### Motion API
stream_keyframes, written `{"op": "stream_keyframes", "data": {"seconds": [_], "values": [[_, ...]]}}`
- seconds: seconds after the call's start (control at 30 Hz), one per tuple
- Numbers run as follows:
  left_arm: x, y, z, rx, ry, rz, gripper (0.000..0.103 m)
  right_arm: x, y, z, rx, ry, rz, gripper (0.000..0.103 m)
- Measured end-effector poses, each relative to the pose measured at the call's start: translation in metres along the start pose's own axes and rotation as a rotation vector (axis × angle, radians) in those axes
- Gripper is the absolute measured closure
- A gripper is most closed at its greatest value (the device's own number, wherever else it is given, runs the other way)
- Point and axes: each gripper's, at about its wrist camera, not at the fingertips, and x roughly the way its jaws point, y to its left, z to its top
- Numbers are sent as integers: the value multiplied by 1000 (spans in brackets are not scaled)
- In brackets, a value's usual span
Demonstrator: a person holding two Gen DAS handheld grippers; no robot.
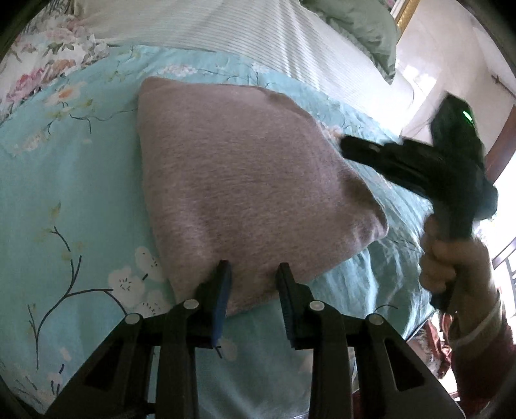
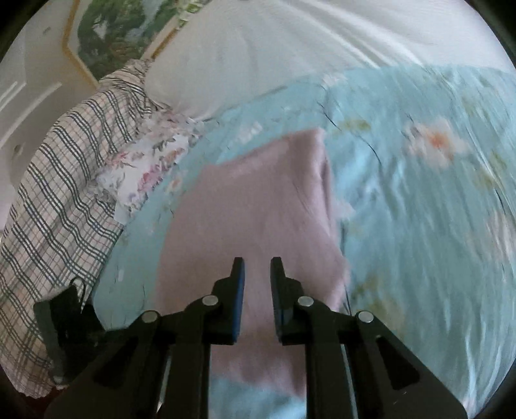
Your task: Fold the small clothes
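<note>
A folded mauve-pink garment [image 1: 245, 167] lies flat on the turquoise floral bedspread [image 1: 64, 199]. My left gripper [image 1: 253, 269] is open, its fingertips at the garment's near edge, holding nothing. My right gripper [image 1: 350, 145] shows in the left wrist view at the garment's right side, held in a hand. In the right wrist view the same garment [image 2: 258, 206] lies under my right gripper [image 2: 256, 264], which is open and empty above the cloth. That view is blurred by motion.
A white striped sheet [image 1: 258, 35] and a green pillow [image 1: 364, 29] lie beyond the bedspread. A plaid cloth [image 2: 64, 193] and a floral cloth [image 2: 148, 164] lie at the left in the right wrist view. The bed's edge [image 1: 416, 325] drops off at the right.
</note>
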Motion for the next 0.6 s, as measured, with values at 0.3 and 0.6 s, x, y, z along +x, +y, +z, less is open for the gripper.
{"op": "stream_keyframes", "data": {"seconds": [0.3, 0.6], "values": [[-5, 7, -2, -37, -7, -21, 73, 15, -18, 3, 72, 2, -48, 86], [-20, 6, -12, -55, -20, -33, 69, -35, 1, -58, 22, 44, -17, 83]]}}
